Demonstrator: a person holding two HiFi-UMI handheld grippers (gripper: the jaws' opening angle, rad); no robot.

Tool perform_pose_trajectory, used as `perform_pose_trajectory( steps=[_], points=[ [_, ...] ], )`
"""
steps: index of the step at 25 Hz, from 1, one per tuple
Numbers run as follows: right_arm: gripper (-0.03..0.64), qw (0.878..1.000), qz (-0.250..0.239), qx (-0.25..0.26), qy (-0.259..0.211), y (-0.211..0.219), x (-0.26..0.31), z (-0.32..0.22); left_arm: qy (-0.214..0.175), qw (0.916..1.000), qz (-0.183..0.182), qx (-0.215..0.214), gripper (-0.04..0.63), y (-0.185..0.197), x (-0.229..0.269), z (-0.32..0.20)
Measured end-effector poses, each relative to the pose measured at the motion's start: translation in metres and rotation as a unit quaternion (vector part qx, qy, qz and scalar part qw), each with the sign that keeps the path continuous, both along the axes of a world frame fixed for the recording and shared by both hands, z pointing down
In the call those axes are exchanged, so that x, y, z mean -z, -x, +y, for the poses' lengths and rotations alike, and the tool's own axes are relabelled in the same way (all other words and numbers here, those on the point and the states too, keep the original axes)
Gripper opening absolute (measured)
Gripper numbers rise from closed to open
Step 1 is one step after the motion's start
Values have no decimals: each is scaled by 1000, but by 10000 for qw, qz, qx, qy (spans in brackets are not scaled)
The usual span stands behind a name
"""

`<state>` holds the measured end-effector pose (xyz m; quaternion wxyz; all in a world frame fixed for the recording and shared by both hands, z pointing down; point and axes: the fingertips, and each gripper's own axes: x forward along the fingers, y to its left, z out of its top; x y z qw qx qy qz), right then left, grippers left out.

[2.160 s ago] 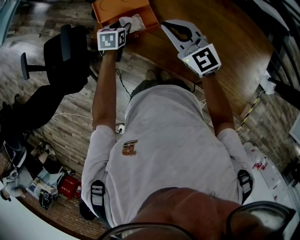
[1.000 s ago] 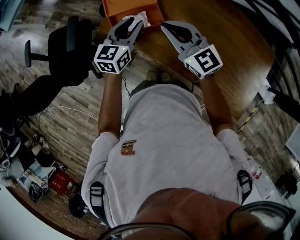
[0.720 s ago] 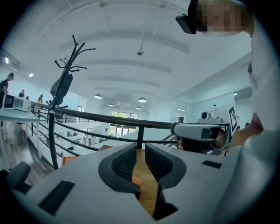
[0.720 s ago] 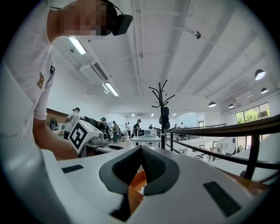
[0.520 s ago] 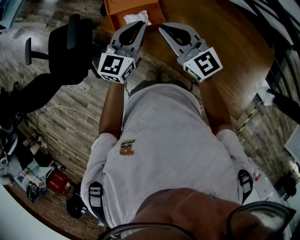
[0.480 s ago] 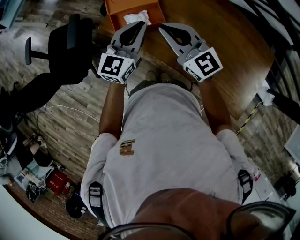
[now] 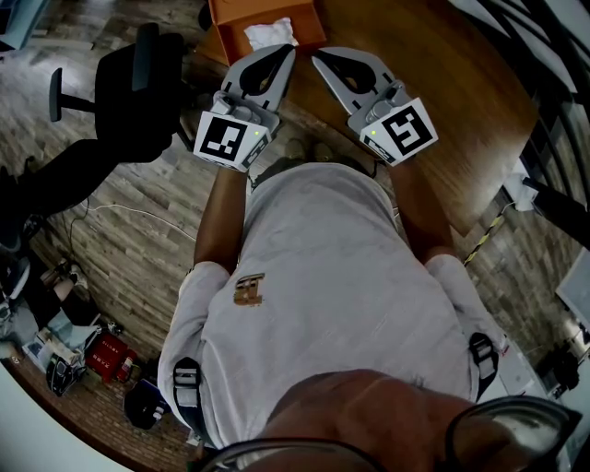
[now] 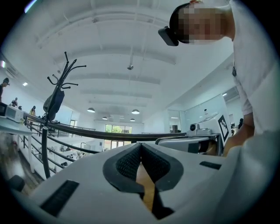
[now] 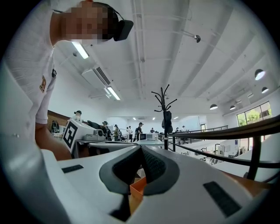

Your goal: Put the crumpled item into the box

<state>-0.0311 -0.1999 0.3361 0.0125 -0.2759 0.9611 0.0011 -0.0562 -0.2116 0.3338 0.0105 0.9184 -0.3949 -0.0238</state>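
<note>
Head view: crumpled item (image 7: 269, 31) beyond jaws

Count from the head view:
- Grippers: 2, the left gripper (image 7: 288, 52) and the right gripper (image 7: 317, 58), both upper centre.
- Marker cubes (image 7: 229, 138): 2, one per gripper.
- Orange box (image 7: 222, 18): 1, at the top edge.
- Crumpled white item (image 7: 269, 32): 1, inside it.
- Wooden table (image 7: 442, 83): 1, upper right.
- Black office chair (image 7: 129, 92): 1, upper left.

Gripper views:
- Coat rack (image 8: 54, 100): 1.

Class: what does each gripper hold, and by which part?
Nothing: left gripper and right gripper are shut, empty; crumpled white item lies in orange box.
</note>
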Motion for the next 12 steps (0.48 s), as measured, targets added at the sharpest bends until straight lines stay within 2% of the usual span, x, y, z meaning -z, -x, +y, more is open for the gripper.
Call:
perform_pose_trajectory(
  steps=[12],
  points=[
    [32, 9999, 63, 72, -85, 4, 2, 7, -77, 9999, 53, 66, 20, 1, 5, 9]
  ],
)
